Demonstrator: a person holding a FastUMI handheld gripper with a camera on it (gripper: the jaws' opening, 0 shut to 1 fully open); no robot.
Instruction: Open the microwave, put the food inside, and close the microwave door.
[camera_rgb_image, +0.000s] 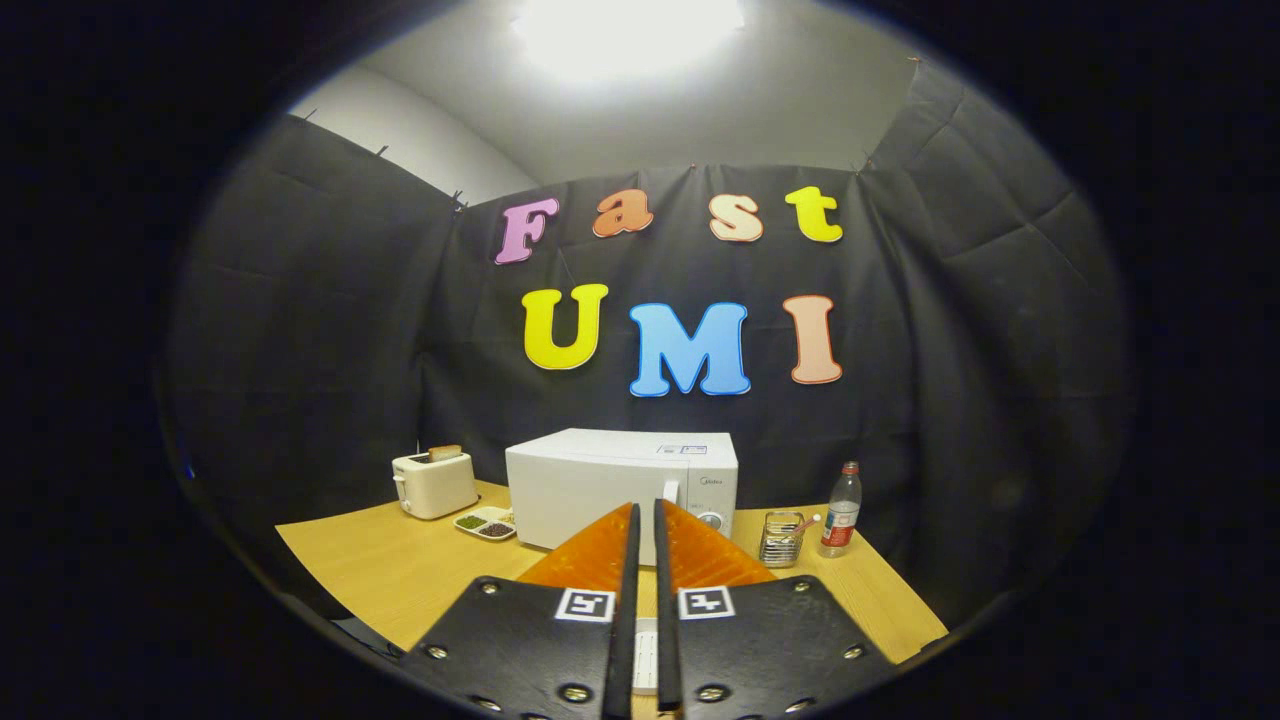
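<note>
1. White and boxy, one microwave (620, 485) stands at the back of the wooden table (380, 570), its door closed, straight beyond the fingertips.
2. The gripper (645, 515) has its two fingers drawn almost together — only a thin slit shows between them — and nothing is pinched in that slit. The tips reach up in front of the microwave's lower front face, but whether they touch it cannot be told.
3. Low between the fingers' bases a small pale ribbed thing (645, 655) lies on the table; what it is cannot be told.
4. Left of the microwave: one divided dish (487, 523) just beside its front corner, holding dark and green bits, and one pale toaster (434, 483) farther left with one slice of bread (445, 453) sticking up from it.
5. Right of the microwave: one wire holder (781, 538), then one clear bottle (841, 510) with a red cap — both standing upright, near each other.
</note>
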